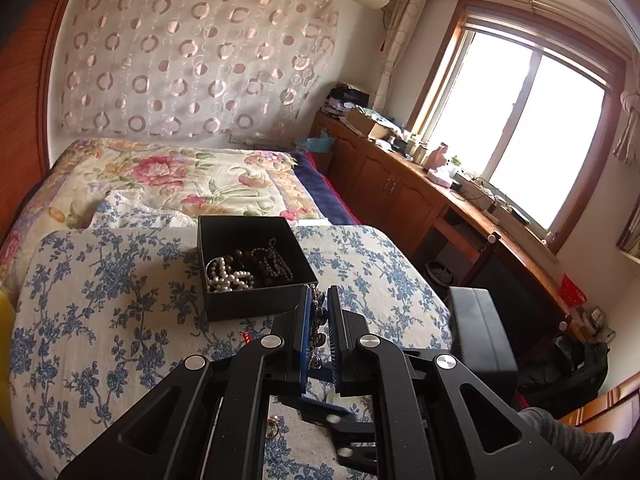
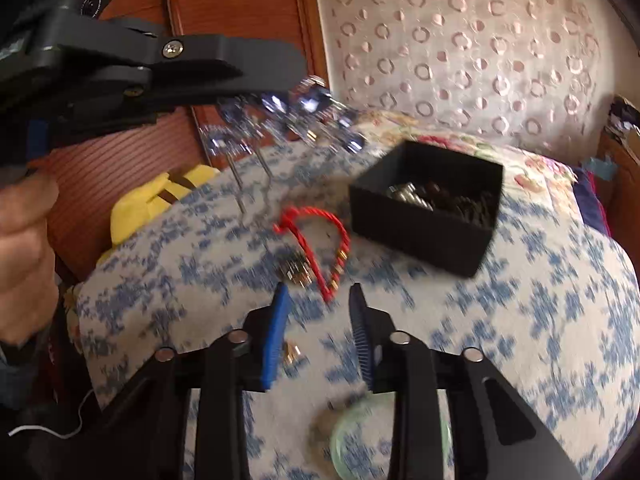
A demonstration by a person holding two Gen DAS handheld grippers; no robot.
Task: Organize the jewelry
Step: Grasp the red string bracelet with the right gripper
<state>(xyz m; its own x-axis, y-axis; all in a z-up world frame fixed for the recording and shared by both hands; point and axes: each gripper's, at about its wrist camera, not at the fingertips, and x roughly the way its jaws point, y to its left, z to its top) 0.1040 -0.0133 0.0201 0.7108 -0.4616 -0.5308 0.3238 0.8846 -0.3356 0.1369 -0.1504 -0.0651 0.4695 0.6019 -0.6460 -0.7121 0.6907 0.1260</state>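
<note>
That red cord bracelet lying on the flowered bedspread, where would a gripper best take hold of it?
Probably on the curved arc of the red cord bracelet, from above. It lies flat in an open loop, so pinching across the thin cord suits it better than the gold-beaded end, which looks small and slippery.

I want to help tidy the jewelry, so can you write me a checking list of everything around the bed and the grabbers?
Surface: blue-flowered bedspread, rumpled.
Job's things: open black box holds pearl and dark bead strands; red cord bracelet and a small metal piece lie on the spread; pale green bangle near the right gripper.
Clutter: yellow cloth at the bed's edge.
Grippers: left gripper shut on a blue-stone necklace that dangles near the box; right gripper empty, jaws apart.
Cables: thin white cord by the person's hand.
Surroundings: crowded wooden counter under a bright window.
</note>
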